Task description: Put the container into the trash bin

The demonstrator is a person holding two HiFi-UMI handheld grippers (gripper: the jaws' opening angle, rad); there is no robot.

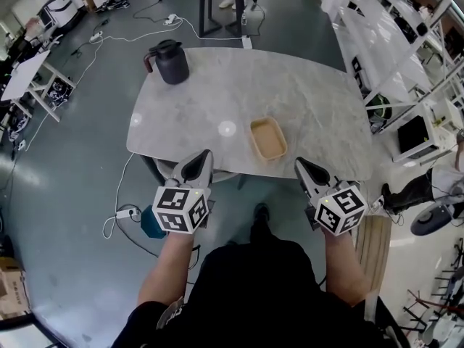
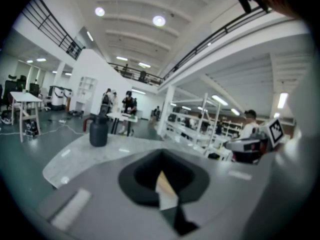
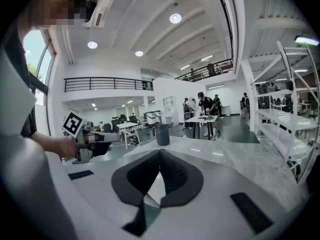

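A shallow tan container (image 1: 267, 138) lies empty on the grey marble table (image 1: 217, 85), near its front edge and right of the middle. My left gripper (image 1: 204, 158) hovers at the table's front edge, to the left of the container, with its jaws together and nothing in them. My right gripper (image 1: 301, 165) is held just right of the container, also at the front edge, shut and empty. In the left gripper view the left gripper (image 2: 161, 158) points across the table. In the right gripper view the right gripper (image 3: 161, 153) does the same. No trash bin is clearly in view.
A dark jug (image 1: 169, 61) with a handle stands at the table's far left corner. A teal object (image 1: 148, 223) and a white power strip (image 1: 127, 213) lie on the floor under the left gripper. White shelving (image 1: 391, 42) runs along the right side.
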